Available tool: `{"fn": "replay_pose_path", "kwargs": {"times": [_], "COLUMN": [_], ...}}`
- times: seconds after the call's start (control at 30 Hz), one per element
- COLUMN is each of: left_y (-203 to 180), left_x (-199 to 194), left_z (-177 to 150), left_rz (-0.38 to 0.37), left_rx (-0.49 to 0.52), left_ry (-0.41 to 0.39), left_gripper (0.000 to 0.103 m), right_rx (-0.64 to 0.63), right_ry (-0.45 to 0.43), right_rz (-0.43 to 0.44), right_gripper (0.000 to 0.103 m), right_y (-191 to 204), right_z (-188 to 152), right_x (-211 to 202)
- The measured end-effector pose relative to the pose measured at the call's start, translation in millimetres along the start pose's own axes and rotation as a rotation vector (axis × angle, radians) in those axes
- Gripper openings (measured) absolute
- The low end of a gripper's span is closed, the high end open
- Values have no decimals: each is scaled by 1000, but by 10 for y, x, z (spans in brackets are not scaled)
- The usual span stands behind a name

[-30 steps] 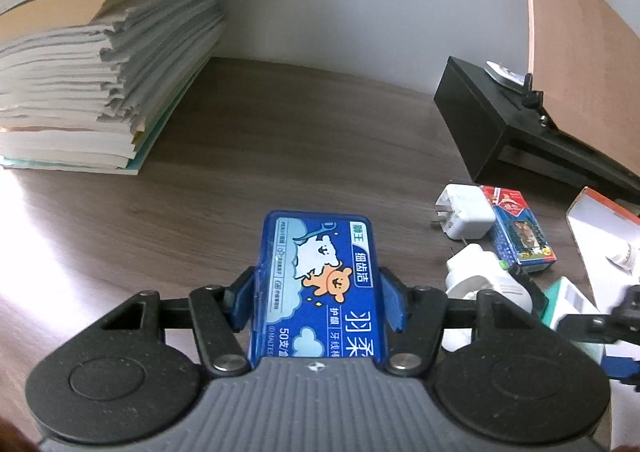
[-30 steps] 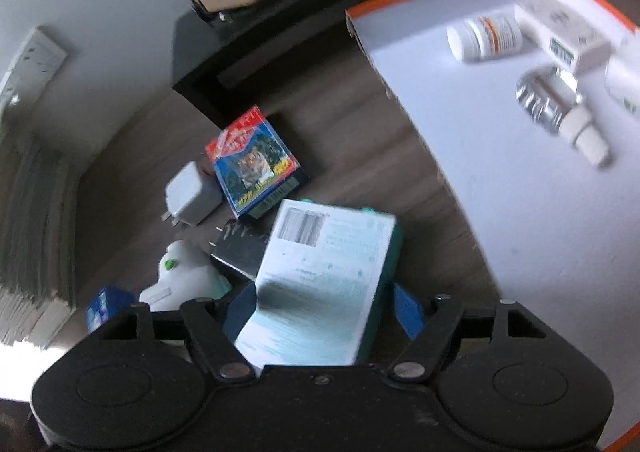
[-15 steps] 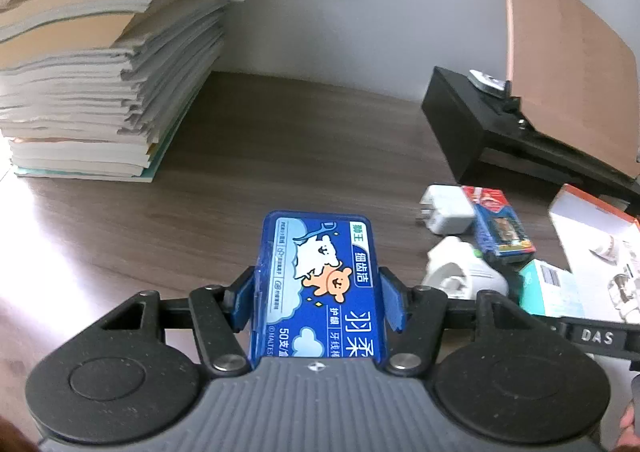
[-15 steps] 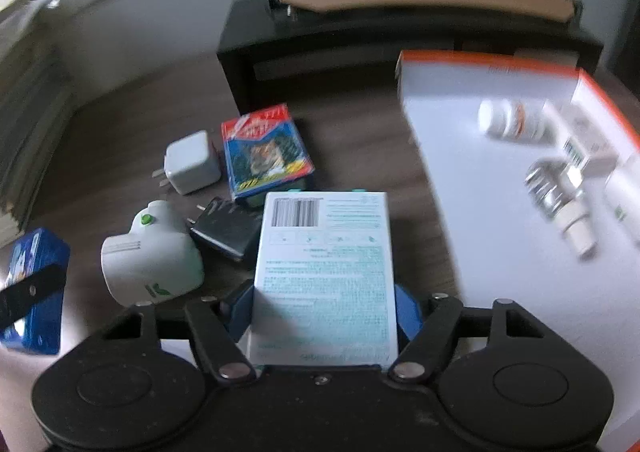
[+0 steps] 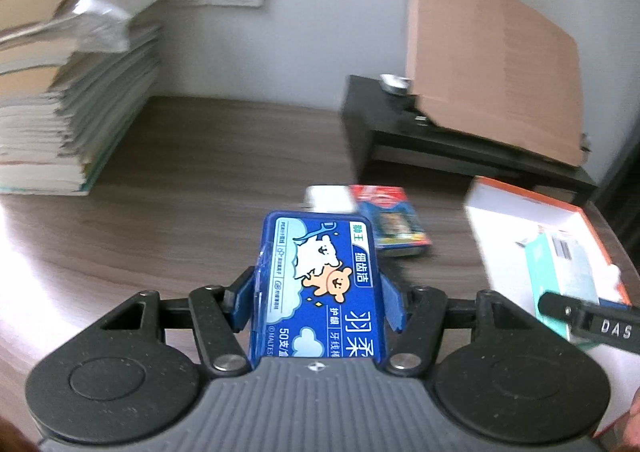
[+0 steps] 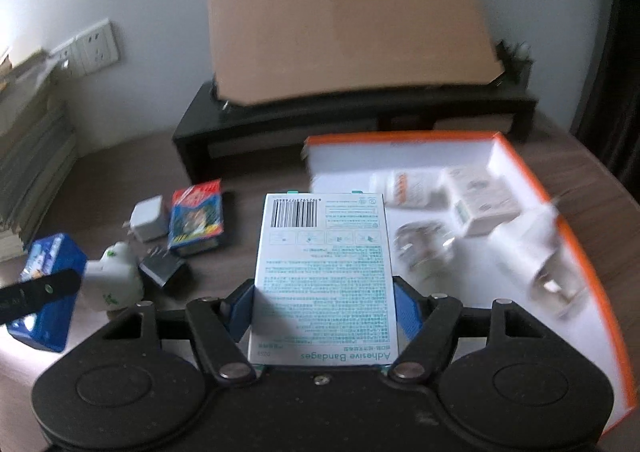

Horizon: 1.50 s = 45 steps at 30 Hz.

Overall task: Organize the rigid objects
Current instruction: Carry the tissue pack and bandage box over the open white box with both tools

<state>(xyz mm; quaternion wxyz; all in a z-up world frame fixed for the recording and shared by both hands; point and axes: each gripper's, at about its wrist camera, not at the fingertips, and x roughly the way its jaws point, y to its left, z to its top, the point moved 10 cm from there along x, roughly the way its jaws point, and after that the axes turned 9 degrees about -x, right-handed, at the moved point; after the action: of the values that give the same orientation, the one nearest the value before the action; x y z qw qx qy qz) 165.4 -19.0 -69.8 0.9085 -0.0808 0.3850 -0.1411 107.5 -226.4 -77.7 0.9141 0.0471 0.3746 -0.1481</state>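
Note:
My left gripper (image 5: 318, 292) is shut on a blue floss-pick box (image 5: 320, 276) with a cartoon bear, held above the wooden desk. My right gripper (image 6: 322, 304) is shut on a white and teal adhesive bandage box (image 6: 322, 272), held over the left edge of the orange-rimmed white tray (image 6: 568, 236). The tray holds a pill bottle (image 6: 408, 186), a small white carton (image 6: 480, 202) and a clear vial (image 6: 424, 248). The tray (image 5: 520, 204) and the bandage box (image 5: 560, 276) also show at the right of the left wrist view.
On the desk left of the tray lie a red and blue card pack (image 6: 196, 216), a white charger (image 6: 148, 218), a black adapter (image 6: 162, 266) and a white plug-in device (image 6: 114, 280). A black stand (image 6: 352, 112) with a cardboard sheet (image 6: 348, 16) stands behind. A paper stack (image 5: 60, 100) stands far left.
Both grippers have risen and moved right with their boxes. The bandage box now hangs over the tray's left edge, and the left gripper's view has swung towards the tray.

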Motion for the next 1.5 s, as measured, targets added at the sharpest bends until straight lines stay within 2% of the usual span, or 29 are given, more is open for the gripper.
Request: {"fn": "replay_pose_path", "kwargs": {"times": [0.4,0.73,1.0,1.2,1.5], "left_y": [-1124,-1774,-1976,-1990,-1969], "left_x": [-82,43,28,56,-4], "left_z": [-278,-630,-795,-874,-871], "left_rz": [-114,-140,-131,-121,-106], "left_rx": [45,107,122,97,83], "left_ry": [6,22,15,33,4], "left_gripper": [63,63,63,63,63], "right_rx": [18,4,-10,-19,-31], "right_ry": [-92,-103,-89,-80,-81], "right_rz": [-41,-71,-54,-43,-16], "right_gripper": [83,84,84,84,84], "right_y": [-897,-1396,-1548,-1590,-1560], "right_z": [27,-245,-404,-437,-435], "right_x": [-398,-577,-607,-614,-591]}}
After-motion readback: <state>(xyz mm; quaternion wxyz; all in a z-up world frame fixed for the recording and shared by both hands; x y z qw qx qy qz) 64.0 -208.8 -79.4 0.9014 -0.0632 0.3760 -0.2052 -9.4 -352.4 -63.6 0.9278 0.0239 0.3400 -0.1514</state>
